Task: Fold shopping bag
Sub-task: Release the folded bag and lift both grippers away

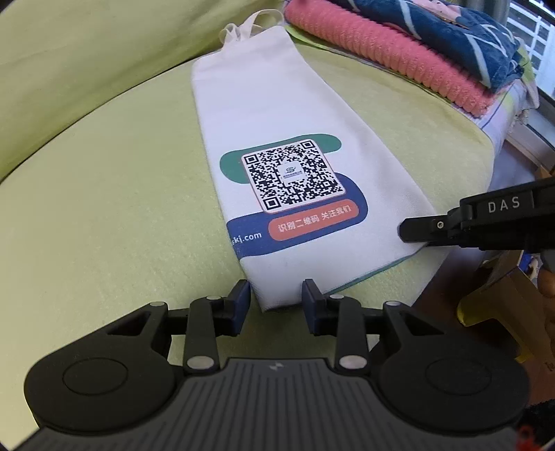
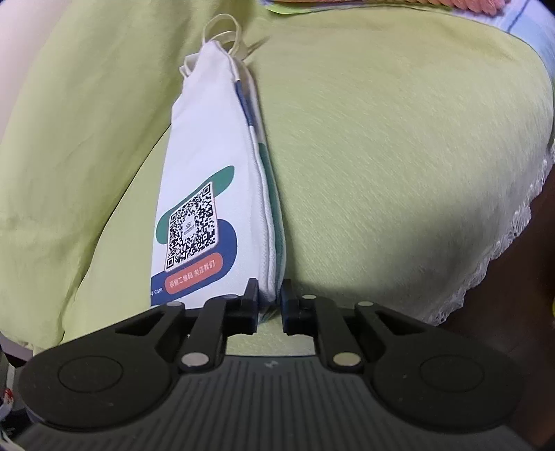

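Note:
A white shopping bag [image 1: 277, 104] with a QR-code print lies folded into a long strip on the yellow-green bed cover [image 1: 104, 208]. Its handles [image 1: 249, 26] point away from me. My left gripper [image 1: 276, 298] is open, and the bag's near bottom corner sits between its blue-padded fingers. My right gripper [image 1: 416, 232] comes in from the right and pinches the bag's near right corner. In the right wrist view the bag [image 2: 204, 138] is seen edge-on, and the right gripper [image 2: 270, 300] is shut on its layered edge.
A folded pink towel [image 1: 381, 55] with a blue patterned cloth [image 1: 451, 31] on top lies at the far right of the bed. The cover's lace edge [image 2: 485, 263] drops off at the right. Brown and yellow objects [image 1: 485, 301] stand beyond that edge.

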Demonstrator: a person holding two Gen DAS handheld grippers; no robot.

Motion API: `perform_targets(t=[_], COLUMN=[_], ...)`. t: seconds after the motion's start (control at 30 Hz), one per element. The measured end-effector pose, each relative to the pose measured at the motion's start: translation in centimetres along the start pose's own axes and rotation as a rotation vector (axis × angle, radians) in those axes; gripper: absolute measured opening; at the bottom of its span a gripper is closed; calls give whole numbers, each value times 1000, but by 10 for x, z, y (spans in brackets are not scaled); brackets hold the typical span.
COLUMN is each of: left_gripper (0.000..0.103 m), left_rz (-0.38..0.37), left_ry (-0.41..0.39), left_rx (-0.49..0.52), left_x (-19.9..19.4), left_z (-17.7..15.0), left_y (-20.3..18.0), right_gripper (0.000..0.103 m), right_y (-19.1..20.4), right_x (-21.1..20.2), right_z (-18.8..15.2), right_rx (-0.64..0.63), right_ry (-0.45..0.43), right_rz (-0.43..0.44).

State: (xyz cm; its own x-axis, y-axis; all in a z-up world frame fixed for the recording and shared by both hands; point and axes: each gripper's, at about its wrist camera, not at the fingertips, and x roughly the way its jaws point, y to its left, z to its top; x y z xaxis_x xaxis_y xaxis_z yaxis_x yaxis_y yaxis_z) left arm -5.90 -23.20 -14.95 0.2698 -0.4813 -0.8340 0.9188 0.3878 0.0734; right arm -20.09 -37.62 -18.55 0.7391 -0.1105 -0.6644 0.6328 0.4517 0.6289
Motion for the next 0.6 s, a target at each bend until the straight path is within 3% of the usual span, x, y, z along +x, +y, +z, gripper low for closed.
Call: perform_targets(t=[0.2,0.3,0.47,0.6], left_gripper=[40,46,55,63], left_rz=[77,105,147,175], left_ry=[-19,-40,-88,-143], left_rx=[15,3,-25,-49], left_x=[-15,-28,-51,-74], left_z=[-5,-8,-15,-27], left_y=[-15,-22,-38,-46], right_gripper=[34,44,71,86], right_y=[9,14,26,41], right_x=[-27,-43,-62,-81], right_z=[-10,-25,-52,-69], right_rx=[-159,-232,-374,-496], right_ry=[-54,-89,-135,-214], right_rz=[-78,-119,-211,-263])
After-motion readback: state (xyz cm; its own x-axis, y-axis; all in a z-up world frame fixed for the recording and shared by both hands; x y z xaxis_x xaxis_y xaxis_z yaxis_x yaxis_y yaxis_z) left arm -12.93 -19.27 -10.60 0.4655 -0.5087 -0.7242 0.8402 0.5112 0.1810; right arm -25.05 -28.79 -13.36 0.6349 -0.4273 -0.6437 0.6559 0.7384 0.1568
